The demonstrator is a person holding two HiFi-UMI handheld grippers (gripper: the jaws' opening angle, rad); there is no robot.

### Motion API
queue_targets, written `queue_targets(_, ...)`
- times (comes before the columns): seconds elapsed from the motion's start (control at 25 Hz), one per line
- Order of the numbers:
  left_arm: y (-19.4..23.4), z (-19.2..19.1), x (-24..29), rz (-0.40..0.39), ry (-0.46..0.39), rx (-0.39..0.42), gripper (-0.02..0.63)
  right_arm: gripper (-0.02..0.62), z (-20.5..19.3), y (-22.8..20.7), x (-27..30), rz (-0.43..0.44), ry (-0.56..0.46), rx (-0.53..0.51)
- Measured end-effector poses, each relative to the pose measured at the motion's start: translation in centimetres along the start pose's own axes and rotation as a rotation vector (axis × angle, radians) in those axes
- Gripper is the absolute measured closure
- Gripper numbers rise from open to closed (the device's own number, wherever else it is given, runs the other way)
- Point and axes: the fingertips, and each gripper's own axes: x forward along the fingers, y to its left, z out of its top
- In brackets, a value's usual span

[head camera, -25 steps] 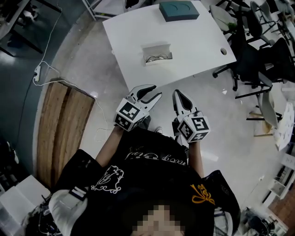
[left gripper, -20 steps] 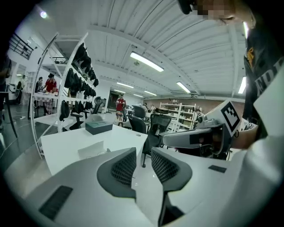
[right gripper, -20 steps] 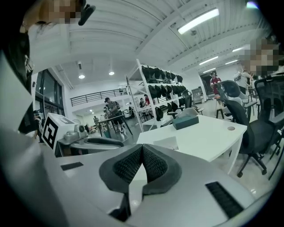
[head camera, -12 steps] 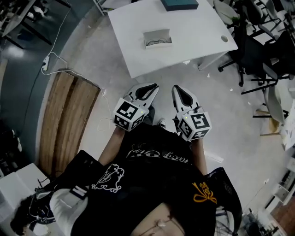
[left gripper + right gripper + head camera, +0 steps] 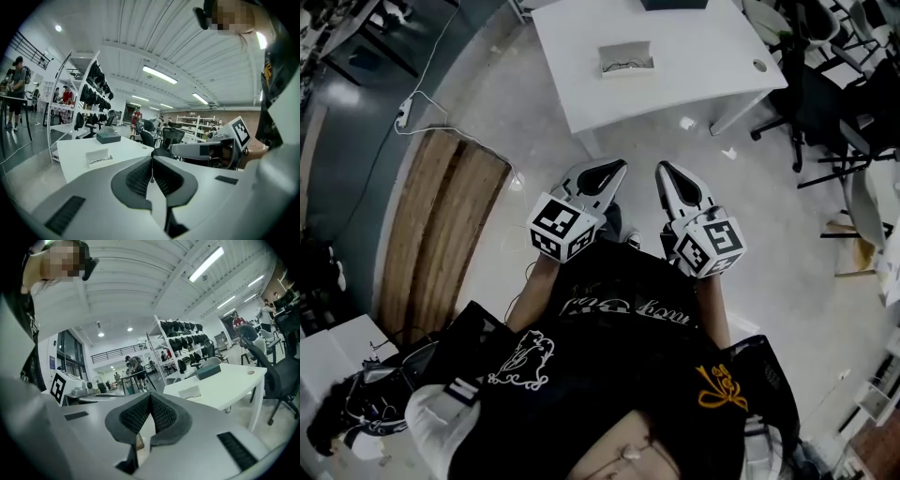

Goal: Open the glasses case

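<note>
White worktop (image 5: pixel 694 56) at 12 o'clock bears the glasses case (image 5: pixel 627 59), seemingly open already; left tool (image 5: pixel 617 171), just closed, and right tool (image 5: pixel 663 171) pinch nothing.

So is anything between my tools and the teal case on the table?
Mostly no: only bare floor separates the left tool and right tool, both shut, from the table. On it, a low tray holding glasses lies nearer you than the case, slightly left of it.
</note>
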Motion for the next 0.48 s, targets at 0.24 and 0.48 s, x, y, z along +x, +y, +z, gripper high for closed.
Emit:
queue_targets(0.24, -1.9, 0.5, -0.7, 0.002, -0.014, 0.007, 0.581, 0.584, 0.2, 0.7, -1.4, 0.027, 0.003, -0.012)
queue_targets(0.48, -3.8, 0.0, -0.7, -0.004, -0.015, 0.017, 0.581, 0.584, -0.3, 0.9, -2.8, 0.034, 0.016, -0.033)
